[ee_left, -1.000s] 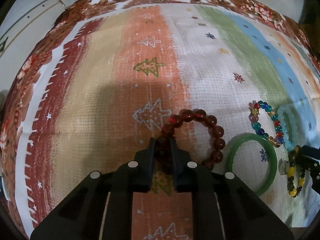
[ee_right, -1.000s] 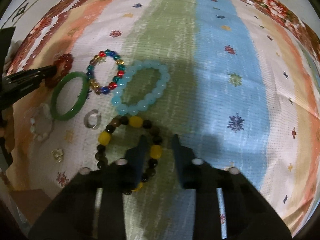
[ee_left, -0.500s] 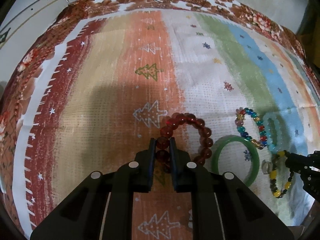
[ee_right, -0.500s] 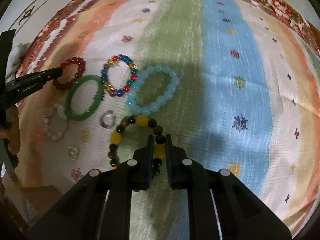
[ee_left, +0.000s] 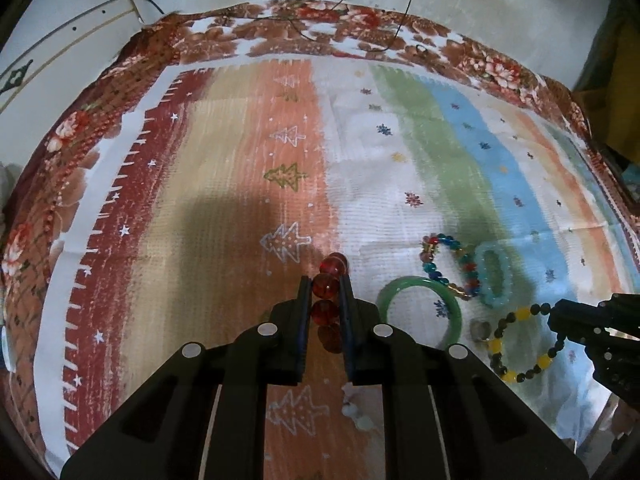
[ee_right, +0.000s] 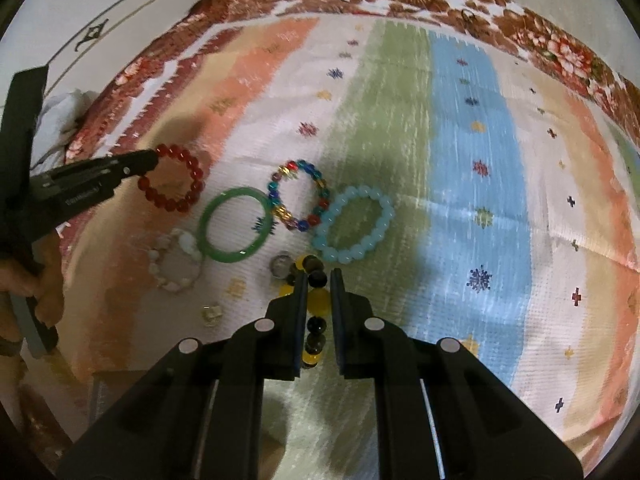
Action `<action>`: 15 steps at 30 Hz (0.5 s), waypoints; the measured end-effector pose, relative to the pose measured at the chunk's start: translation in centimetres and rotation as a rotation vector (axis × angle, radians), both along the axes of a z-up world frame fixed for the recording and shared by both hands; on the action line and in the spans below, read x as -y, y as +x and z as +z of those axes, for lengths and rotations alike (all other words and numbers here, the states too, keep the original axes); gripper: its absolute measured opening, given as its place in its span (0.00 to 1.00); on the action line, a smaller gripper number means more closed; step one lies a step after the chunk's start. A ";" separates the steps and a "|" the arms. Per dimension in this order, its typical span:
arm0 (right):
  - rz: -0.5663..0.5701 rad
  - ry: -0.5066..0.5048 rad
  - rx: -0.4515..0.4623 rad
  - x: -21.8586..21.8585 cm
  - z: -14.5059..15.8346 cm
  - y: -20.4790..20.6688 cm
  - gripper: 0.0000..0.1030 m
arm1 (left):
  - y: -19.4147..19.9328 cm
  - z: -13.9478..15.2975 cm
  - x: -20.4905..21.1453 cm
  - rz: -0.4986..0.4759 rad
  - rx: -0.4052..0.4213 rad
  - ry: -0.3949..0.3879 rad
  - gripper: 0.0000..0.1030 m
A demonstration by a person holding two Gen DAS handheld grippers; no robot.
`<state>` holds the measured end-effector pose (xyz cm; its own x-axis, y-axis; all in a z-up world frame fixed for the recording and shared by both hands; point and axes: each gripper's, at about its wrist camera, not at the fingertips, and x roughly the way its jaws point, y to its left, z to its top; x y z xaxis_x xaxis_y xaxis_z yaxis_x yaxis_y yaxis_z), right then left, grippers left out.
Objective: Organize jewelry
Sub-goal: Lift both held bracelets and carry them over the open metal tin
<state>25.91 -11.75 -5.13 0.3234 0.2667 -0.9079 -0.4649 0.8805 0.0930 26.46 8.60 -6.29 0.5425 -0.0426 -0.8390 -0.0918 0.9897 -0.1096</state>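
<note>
My left gripper [ee_left: 325, 285] is shut on the red bead bracelet [ee_left: 326, 285], lifted edge-on above the cloth; in the right wrist view the red bead bracelet [ee_right: 188, 200] hangs as a ring from the left gripper [ee_right: 154, 160]. My right gripper [ee_right: 319, 278] is shut on the black-and-yellow bead bracelet [ee_right: 318, 304], also raised; in the left wrist view that bracelet [ee_left: 516, 344] hangs from the right gripper [ee_left: 554, 316]. A green bangle [ee_right: 236, 228], a multicoloured bead bracelet [ee_right: 300, 196] and a pale blue bead bracelet [ee_right: 354, 224] lie on the cloth.
The striped patterned cloth [ee_right: 472, 140] covers the table. A white bead bracelet [ee_right: 176, 260], a silver ring [ee_right: 281, 265] and a small pale trinket [ee_right: 212, 314] lie near the front left. The table's left edge and a wall are close behind.
Both grippers closed on their bracelets and lifted them off the cloth; both cameras have risen and pulled back.
</note>
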 end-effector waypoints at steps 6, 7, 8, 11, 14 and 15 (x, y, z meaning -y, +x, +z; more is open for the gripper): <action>0.008 0.039 0.037 -0.1 2.3 -1.3 0.12 | -1.7 1.7 0.2 0.001 0.032 -0.014 0.12; 0.009 0.047 0.045 -0.1 2.8 -1.6 0.12 | -1.9 2.0 0.2 -0.002 0.038 -0.018 0.12; 0.010 0.054 0.050 -0.1 3.1 -1.8 0.12 | -2.2 2.3 0.3 -0.004 0.045 -0.020 0.12; 0.011 0.071 0.062 0.0 4.0 -2.6 0.12 | -3.0 3.3 0.7 -0.014 0.066 -0.026 0.12; 0.016 0.094 0.072 0.0 4.9 -3.5 0.12 | -3.9 4.0 1.1 -0.021 0.081 -0.037 0.12; 0.021 0.100 0.081 0.0 5.3 -3.9 0.12 | -4.1 4.2 1.2 -0.026 0.086 -0.039 0.12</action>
<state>22.06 -11.73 0.19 0.3878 0.3620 -0.8477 -0.4928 0.8586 0.1412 22.32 7.38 -2.13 0.6104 -0.0900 -0.7870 -0.0543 0.9864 -0.1549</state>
